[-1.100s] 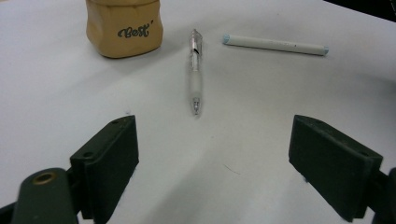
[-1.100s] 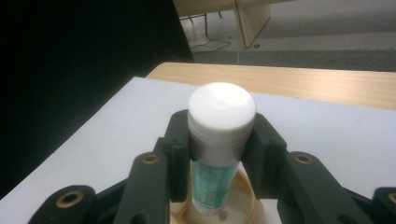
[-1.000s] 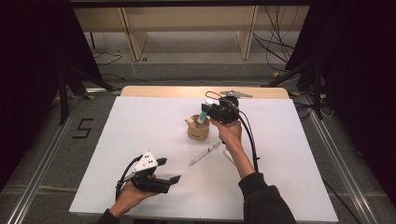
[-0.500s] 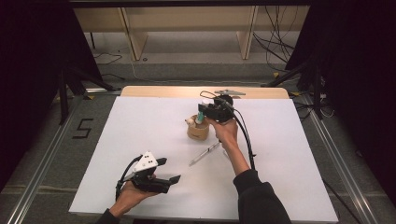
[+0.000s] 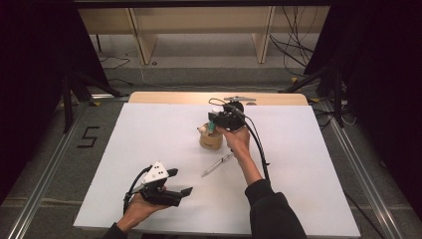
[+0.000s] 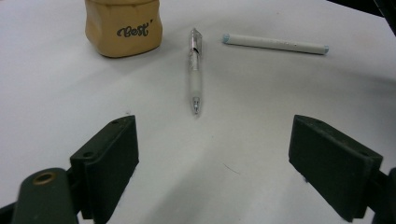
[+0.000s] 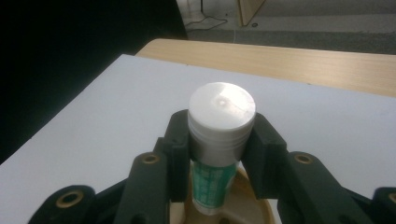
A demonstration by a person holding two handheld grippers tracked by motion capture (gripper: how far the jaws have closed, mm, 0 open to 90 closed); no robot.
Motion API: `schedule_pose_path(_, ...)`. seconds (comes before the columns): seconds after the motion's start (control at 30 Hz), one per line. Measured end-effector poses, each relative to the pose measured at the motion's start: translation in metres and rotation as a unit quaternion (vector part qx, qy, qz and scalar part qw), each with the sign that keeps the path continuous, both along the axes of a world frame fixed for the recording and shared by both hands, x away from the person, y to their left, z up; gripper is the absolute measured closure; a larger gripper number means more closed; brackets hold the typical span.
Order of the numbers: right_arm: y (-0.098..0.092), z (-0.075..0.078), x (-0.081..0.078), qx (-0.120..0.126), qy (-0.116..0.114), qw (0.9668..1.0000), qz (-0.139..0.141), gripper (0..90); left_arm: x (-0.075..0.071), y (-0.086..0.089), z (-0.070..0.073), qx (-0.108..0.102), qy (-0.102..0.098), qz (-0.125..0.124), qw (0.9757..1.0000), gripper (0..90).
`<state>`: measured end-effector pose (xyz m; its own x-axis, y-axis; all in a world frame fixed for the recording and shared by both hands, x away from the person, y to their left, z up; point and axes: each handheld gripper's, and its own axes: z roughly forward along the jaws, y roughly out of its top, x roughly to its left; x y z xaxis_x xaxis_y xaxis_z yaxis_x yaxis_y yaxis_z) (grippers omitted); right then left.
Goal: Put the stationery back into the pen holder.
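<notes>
My right gripper (image 7: 219, 154) is clamped on the white cap of a green tube (image 7: 221, 126), now directly above the tan cup (image 5: 211, 140); a second ago it was a little to the side. (I think the tube goes in next.) My left gripper (image 5: 169, 183), jaws apart, rests well away from the cup, and a pen (image 5: 217, 164) lies near it.

Clear pen (image 6: 194, 70) between tan pot (image 6: 123, 27) and white stick (image 6: 275, 43)
</notes>
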<state>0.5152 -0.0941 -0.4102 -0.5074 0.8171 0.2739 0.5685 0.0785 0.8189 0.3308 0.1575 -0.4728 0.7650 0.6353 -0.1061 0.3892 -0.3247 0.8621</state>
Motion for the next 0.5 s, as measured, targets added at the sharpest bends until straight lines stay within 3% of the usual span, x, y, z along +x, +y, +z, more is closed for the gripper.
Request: schedule_pose_path(0.5, 0.0098, -0.0055, 0.0029, -0.027, 0.003, 0.9996, 0.006, 65.5, -0.0002, -0.0005, -0.0001, 0.001, 0.0, -0.001, 1.0, 15.6)
